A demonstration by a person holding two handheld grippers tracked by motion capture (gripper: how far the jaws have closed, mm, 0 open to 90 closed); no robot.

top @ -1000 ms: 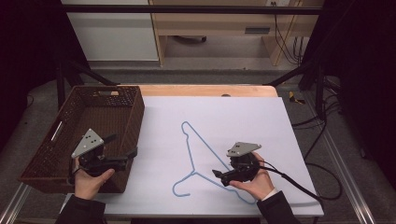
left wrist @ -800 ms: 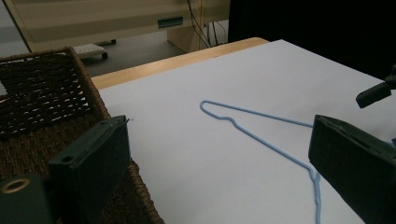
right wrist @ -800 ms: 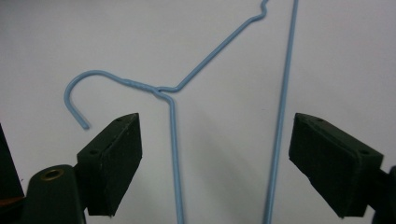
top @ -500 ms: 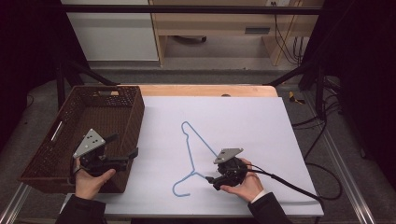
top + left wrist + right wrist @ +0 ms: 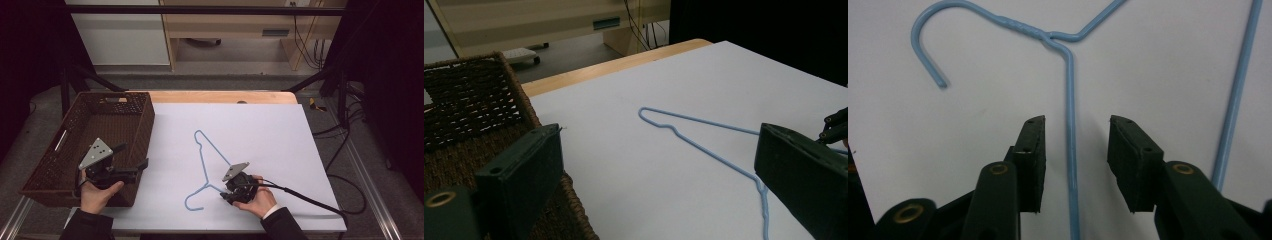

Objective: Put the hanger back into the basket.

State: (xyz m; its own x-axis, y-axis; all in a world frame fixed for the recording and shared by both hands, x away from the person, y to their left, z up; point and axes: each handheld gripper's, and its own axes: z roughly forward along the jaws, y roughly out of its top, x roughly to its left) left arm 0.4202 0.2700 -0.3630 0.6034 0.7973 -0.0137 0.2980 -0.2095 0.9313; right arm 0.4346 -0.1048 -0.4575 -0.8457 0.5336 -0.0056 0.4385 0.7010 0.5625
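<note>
A light blue wire hanger (image 5: 201, 160) lies flat on the white table sheet (image 5: 265, 130), its hook toward the front edge. My right gripper (image 5: 226, 192) is low over the hanger's lower arm, just right of the twisted neck. In the right gripper view its jaws stand open on either side of that wire (image 5: 1069, 100), not touching it, and the right gripper (image 5: 1075, 150) holds nothing. My left gripper (image 5: 133, 156) hovers by the basket's front right corner, wide open and empty. In the left gripper view the hanger (image 5: 694, 135) lies ahead of the left gripper (image 5: 659, 175).
A dark brown wicker basket (image 5: 148, 120) stands at the table's left side, with its wall (image 5: 469, 100) close beside my left jaw. A black cable (image 5: 310, 200) trails right from the right gripper. Wooden table edge (image 5: 220, 96) runs along the back.
My right gripper has moved left and forward onto the hanger's lower arm, so its jaws now straddle the wire. The left gripper has stayed in place.
</note>
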